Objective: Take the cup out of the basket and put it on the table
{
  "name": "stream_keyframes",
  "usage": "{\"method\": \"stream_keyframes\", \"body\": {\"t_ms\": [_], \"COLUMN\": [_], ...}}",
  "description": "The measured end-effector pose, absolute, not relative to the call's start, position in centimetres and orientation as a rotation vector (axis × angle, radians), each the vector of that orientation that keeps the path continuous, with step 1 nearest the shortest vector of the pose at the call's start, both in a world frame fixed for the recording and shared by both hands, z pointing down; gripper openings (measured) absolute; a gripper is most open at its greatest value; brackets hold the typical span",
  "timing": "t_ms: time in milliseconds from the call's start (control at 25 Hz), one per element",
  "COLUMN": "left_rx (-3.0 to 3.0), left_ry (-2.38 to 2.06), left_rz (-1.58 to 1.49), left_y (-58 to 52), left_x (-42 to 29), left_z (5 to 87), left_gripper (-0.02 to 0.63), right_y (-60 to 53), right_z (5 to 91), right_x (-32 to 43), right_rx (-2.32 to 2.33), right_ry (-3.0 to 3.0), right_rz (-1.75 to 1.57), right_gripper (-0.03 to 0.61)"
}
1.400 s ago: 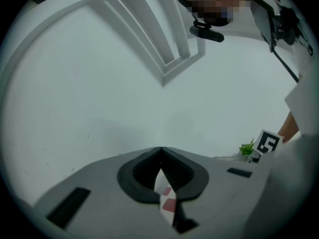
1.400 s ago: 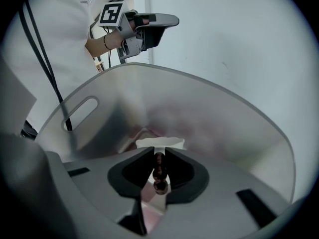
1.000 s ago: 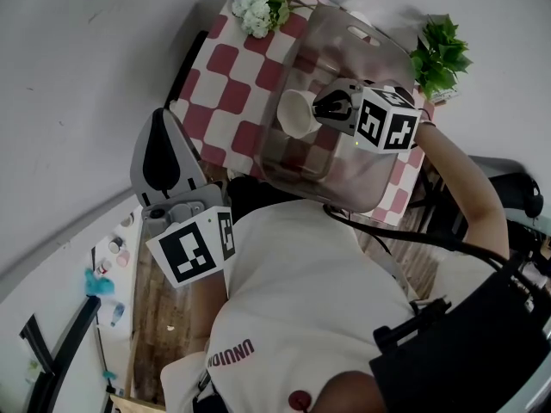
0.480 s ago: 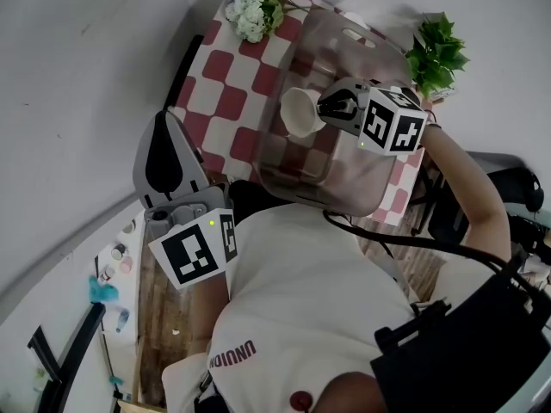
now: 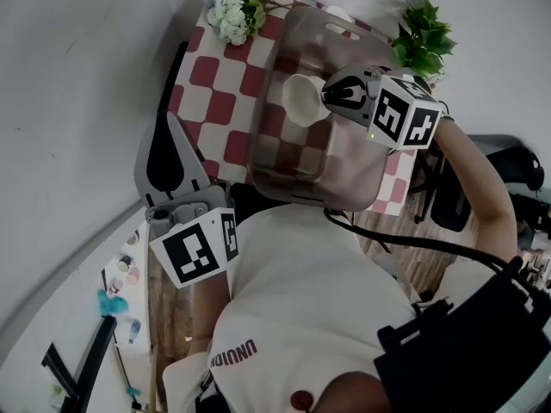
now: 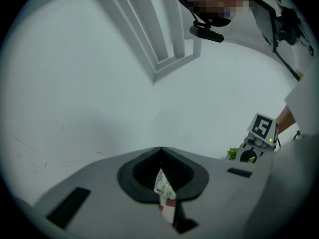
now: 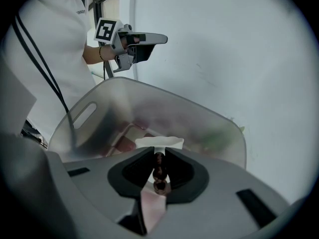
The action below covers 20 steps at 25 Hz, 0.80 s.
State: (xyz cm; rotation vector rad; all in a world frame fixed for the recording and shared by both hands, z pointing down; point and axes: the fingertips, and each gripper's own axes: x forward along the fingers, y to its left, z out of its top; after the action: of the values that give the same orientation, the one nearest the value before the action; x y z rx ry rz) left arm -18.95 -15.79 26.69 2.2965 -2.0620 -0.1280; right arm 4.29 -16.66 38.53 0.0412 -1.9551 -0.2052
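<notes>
Head view: the right gripper [image 5: 337,95] holds the white cup [image 5: 301,101] at its tips, over the clear basket [image 5: 293,170] on the checked table [image 5: 211,84]. The left gripper [image 5: 168,127] is well apart from it.

Left gripper view: its jaws are together and hold nothing.

Right gripper view: its jaws are nearly closed, pinching the cup's rim, with the basket just beyond.

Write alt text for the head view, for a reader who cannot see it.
The right gripper holds a white cup by its rim over a translucent basket on a red-and-white checked table. The left gripper hangs beside the table.
</notes>
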Motion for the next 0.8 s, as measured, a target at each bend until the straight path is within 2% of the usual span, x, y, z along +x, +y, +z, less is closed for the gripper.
{"method": "stream_keyframes", "body": {"t_ms": [800], "left_rx": [2.415], "left_ry": [-1.916], "left_rz": [-0.161], "left_y": [-17.1], "left_x": [-15.4], "left_z": [26.0], "left_gripper": [0.011], "right_y": [-19.6], "right_z": [32.4], "right_x": [8.0], "right_rx": [0.234], "right_ry": [-1.907], "right_rz": [-0.279], "right_gripper": [0.080]}}
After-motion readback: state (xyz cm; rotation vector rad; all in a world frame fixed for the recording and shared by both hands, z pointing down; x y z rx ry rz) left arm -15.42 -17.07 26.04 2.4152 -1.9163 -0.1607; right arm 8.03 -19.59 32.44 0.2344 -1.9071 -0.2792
